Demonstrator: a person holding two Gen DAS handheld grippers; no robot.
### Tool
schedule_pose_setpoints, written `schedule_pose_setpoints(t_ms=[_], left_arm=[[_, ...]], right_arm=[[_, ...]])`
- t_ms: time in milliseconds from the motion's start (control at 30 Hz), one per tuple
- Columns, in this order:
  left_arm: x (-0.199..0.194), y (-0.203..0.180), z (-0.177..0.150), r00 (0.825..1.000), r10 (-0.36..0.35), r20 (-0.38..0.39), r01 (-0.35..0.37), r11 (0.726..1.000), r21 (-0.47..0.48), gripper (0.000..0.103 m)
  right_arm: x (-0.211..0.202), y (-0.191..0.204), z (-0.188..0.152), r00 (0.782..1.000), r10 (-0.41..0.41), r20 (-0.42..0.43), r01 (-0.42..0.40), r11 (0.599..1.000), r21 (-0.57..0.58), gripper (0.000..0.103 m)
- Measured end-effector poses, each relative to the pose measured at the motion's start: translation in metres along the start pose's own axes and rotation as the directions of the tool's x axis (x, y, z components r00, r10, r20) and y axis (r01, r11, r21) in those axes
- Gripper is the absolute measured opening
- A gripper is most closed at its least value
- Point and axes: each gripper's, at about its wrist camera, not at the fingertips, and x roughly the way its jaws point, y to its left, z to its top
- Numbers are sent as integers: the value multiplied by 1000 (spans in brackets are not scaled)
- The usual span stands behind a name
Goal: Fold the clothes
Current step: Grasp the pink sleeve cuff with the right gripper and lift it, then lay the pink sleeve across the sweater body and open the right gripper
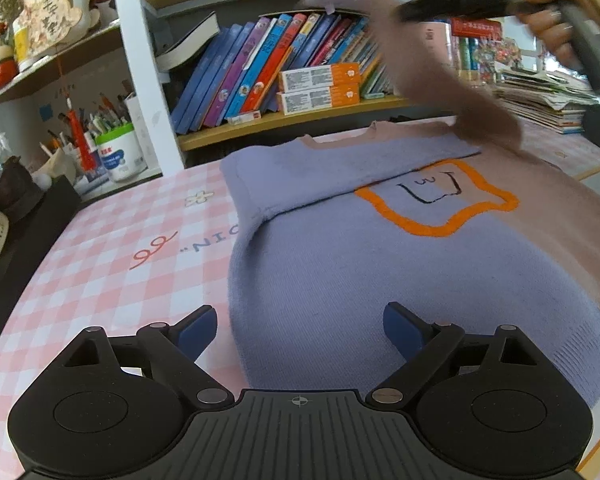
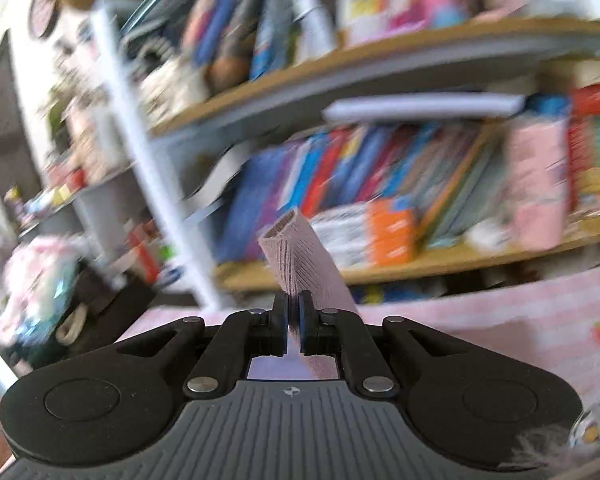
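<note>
A lilac and dusty-pink sweater (image 1: 340,264) with an orange-outlined patch (image 1: 436,200) lies flat on the pink checked tablecloth (image 1: 112,264). Its left sleeve is folded across the chest. In the left wrist view my left gripper (image 1: 298,330) hovers open over the sweater's near hem, nothing between its blue pads. The right gripper (image 1: 452,0), held by a hand at the upper right, lifts the pink right sleeve (image 1: 452,92) off the table. In the right wrist view that gripper (image 2: 294,312) is shut on the sleeve, with the ribbed cuff (image 2: 296,248) sticking up past the pads.
A bookshelf (image 1: 300,116) full of leaning books stands behind the table. A pen pot (image 1: 118,152) and dark items (image 1: 16,200) crowd the left edge. Stacked magazines (image 1: 540,104) lie at the right rear.
</note>
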Motion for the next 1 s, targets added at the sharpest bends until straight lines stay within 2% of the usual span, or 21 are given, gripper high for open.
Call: schedule_pose_setpoints(t_ms=[100,233,367,433,533,633,733,867,1000], left_arm=[[-1,-3,0,1000,-9,6,9,1000,22,93],[-2,-5,0,1000,-11,10,11,999,33,93],[-1,-5,0,1000,-10,8,10,999,32,93],[-1,-5,0,1000,-11,7,10,999,30,93],[0,-5,0,1000,-12,4,12,1000,26,93],[1,-4,0,1000,-8,1,8,1000,22,95],[1,-4,0,1000,1,0,-1,1000,22,96],[-2,-9,-1,999,42,11,-42,998,45,97],[-14,-7,-2,996,42,85,-45,998,40,96]], right_arm=[[32,22,-17,999,22,-40,-23,999,-24,5],[70,27,-40,992,55,-115,-54,998,15,6],[78,22,-57,979,101,-178,-93,994,53,16],[65,17,-62,976,131,-175,-123,991,56,21],[31,8,-68,974,133,-182,-133,991,17,21],[-7,-3,-83,976,95,-195,-103,994,-28,22],[-50,-14,-105,978,40,-204,-52,997,-52,22],[-105,-26,-137,977,-67,-204,49,995,-91,32],[-152,-42,-165,962,-193,-194,181,981,-75,38]])
